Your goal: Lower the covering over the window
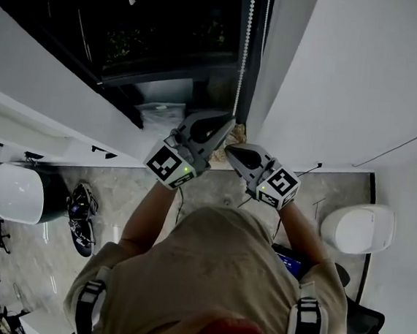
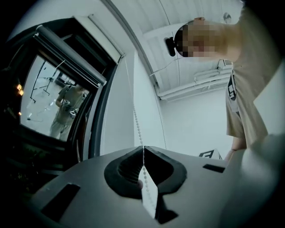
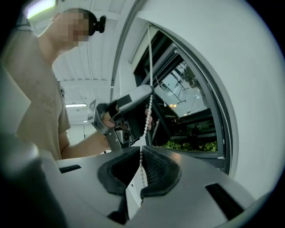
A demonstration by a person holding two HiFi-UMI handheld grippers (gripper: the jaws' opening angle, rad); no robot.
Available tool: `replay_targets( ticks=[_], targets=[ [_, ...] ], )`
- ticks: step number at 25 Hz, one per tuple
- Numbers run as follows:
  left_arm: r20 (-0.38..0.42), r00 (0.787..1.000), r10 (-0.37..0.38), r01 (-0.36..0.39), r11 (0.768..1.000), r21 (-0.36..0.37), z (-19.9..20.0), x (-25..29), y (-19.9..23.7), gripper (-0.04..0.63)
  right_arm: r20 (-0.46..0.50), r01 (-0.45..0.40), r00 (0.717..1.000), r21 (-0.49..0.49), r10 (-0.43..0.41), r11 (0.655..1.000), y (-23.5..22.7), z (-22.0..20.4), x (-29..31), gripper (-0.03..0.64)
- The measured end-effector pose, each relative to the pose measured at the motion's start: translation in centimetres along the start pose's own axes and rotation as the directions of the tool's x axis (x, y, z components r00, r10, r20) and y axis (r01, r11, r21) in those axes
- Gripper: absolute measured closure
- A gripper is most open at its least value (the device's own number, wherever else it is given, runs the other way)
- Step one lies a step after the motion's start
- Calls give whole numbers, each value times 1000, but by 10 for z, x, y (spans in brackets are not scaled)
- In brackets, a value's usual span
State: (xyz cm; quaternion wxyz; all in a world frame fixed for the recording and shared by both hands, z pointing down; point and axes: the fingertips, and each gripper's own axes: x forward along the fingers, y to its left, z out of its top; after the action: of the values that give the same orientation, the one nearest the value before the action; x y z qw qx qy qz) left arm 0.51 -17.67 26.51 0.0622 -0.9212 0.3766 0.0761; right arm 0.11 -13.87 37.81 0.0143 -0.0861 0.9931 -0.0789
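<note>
A: Since the covering (image 2: pixel 71 55) is worked by that bead chain (image 1: pixel 245 49), which way does the chain lie from each tool?

B: It runs straight up and down along the right edge of the window (image 1: pixel 76 18). The left tool (image 2: pixel 143 148) is clamped shut on it, and the right tool (image 3: pixel 141 150) is clamped on it too, lower down, seemingly on the same strand.

A: So the left is the upper grip?

B: Yes. The right gripper view shows it above, with the chain passing through both. I'd judge the pull must go along the chain, downward.

A: And the covering itself?

B: Only the left gripper view shows it. It looks rolled up at the window's top edge, not yet lowered. The head view shows only dark glass there.
</note>
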Motion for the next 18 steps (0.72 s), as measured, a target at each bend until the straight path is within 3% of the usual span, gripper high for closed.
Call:
replay_targets(
  ticks=[1, 3, 5, 7, 9, 10, 13, 15, 16, 18],
  targets=[
    [-7, 1000, 6, -7, 1000, -3, -6, -2, 0, 571, 18, -3, 1000, -13, 3, 1000, -2, 6, -4, 603],
    [-34, 999, 14, -14, 1000, -23, -23, -9, 1, 571, 127, 32, 991, -2, -32, 999, -15, 36, -15, 498],
    [-70, 998, 5, -8, 999, -54, -43, -14, -4, 572, 232, 88, 969, -10, -83, 996, -25, 73, -24, 497],
    [-99, 995, -19, 12, 997, -72, -62, -17, -18, 572, 255, 116, 962, -60, -97, 991, -24, 96, -19, 499],
    [-112, 993, -38, 28, 996, -86, -74, -19, -32, 571, 248, 128, 964, -103, -99, 986, -19, 107, -12, 515],
    [-109, 993, -43, 33, 995, -95, -77, -21, -36, 571, 243, 134, 965, -116, -103, 984, -18, 109, -10, 594],
    [-20, 999, -41, 37, 985, -169, -71, -32, -22, 571, 220, 145, 968, -114, -117, 983, -29, 97, -3, 601],
    [67, 998, 12, 5, 970, -241, -55, -40, 4, 473, 123, 133, 985, -88, -122, 987, -38, 57, 7, 601],
    [80, 996, 36, -17, 972, -233, -46, -38, 12, 451, 56, 120, 992, -62, -117, 991, -37, 32, 12, 601],
    [52, 998, 46, -38, 988, -148, -26, -24, 13, 442, -26, 96, 995, -11, -97, 995, -24, -1, 16, 601]
  ],
)
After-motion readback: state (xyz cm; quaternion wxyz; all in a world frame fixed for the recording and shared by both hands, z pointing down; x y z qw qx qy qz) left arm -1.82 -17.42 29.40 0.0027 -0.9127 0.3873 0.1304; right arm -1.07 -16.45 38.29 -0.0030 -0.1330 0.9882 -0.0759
